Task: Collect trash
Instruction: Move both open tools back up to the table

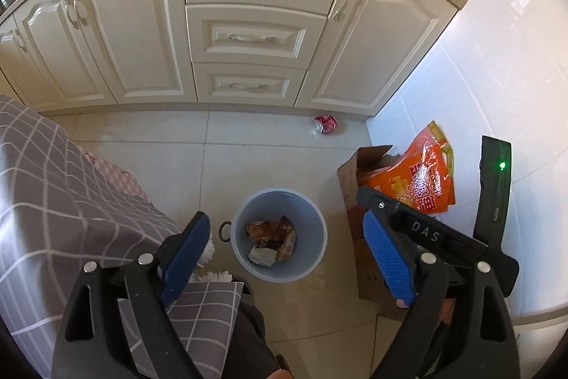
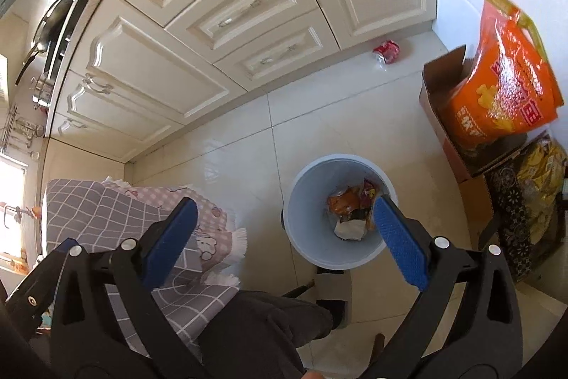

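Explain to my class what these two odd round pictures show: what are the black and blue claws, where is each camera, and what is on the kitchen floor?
Each picture comes from a wide-angle camera on a hand-held gripper, looking along its two blue-padded fingers. A person holds one in each hand; there is no robot arm. The left gripper and the right gripper are both open and hold nothing. Below them stands a pale blue bin with wrappers inside. A crushed red can lies on the floor by the cream cabinets. To the right, an orange bag sits in a cardboard box. A checked cloth lies at the left.
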`<move>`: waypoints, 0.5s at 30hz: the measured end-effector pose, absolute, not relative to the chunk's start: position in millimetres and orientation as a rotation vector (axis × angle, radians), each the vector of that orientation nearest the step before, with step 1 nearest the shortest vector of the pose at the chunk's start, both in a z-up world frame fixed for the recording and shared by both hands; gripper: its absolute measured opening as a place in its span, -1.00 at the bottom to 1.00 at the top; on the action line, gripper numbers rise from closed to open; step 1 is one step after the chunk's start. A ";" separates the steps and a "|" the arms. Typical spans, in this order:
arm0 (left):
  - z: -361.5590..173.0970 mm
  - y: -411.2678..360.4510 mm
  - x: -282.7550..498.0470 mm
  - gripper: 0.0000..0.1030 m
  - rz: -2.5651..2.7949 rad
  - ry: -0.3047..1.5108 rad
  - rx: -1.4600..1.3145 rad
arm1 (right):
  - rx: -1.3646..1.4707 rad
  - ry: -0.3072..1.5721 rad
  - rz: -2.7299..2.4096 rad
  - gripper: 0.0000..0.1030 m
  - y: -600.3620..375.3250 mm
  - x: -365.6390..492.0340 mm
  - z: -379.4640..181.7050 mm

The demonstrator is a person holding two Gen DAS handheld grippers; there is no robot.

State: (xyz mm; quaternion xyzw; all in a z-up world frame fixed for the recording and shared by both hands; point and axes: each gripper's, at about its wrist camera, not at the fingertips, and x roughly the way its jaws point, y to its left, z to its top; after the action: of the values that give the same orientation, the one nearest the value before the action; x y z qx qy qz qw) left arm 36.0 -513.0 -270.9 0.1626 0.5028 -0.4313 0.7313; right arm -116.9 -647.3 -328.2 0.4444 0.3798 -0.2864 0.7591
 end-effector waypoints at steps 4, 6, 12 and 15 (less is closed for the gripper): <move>-253.8 -496.8 33.2 0.68 -0.964 1.081 0.327 | 0.938 0.812 -0.618 0.88 -638.2 -114.3 -308.4; -247.3 -490.7 32.9 0.68 -0.968 1.069 0.315 | 0.921 0.799 -0.615 0.88 -632.6 -113.1 -297.0; -215.0 -459.6 35.2 0.68 -0.972 1.007 0.257 | 0.840 0.767 -0.597 0.88 -610.1 -100.9 -256.6; -200.9 -442.5 38.6 0.69 -0.964 0.977 0.236 | 0.808 0.753 -0.575 0.88 -597.7 -92.7 -238.8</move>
State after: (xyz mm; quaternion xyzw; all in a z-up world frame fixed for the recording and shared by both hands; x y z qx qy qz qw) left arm 38.6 -442.5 -200.9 0.1087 0.4499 -0.4438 0.7673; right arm -92.7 -597.7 -238.8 0.3786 0.3527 -0.2693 0.8123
